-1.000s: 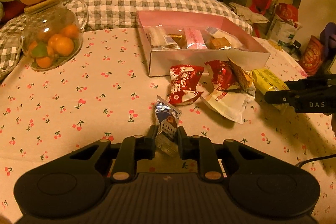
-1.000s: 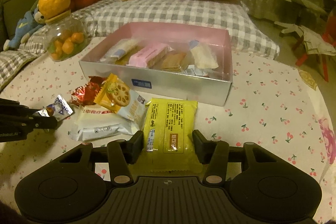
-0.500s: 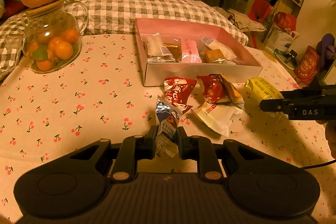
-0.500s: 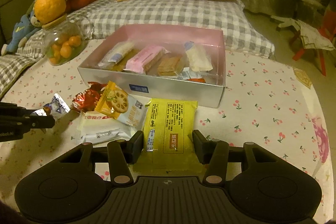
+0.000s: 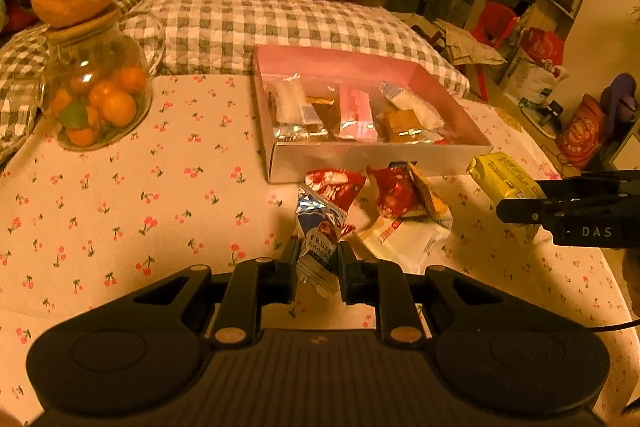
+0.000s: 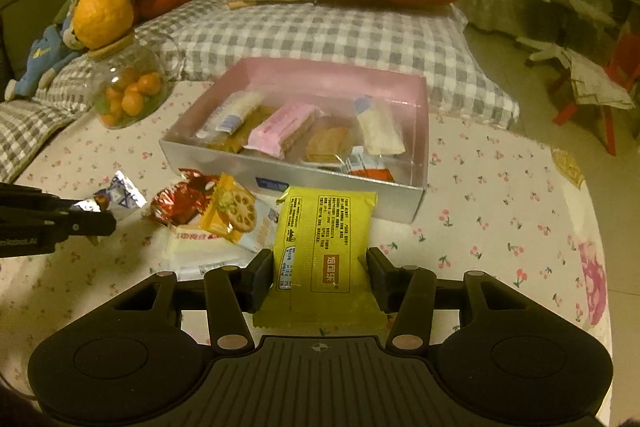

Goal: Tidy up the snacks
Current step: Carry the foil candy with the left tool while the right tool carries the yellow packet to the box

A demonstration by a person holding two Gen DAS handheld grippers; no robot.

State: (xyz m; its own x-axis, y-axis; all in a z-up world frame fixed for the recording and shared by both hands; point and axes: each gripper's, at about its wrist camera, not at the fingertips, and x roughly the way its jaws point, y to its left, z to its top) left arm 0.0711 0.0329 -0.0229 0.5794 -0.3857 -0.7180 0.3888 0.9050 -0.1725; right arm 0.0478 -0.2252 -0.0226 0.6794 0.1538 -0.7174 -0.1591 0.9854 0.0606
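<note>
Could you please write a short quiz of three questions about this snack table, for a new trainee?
1. True or false: the left gripper is shut on the yellow packet.
2. Which is in the pink box? A) a pink wrapped wafer B) an orange C) a toy bear
3. Fill in: the glass jar with a large orange on its lid holds small ____ fruits.

Key: 1. False: the left gripper holds the truffle chocolate packet; the right gripper holds the yellow one. 2. A. 3. orange.
</note>
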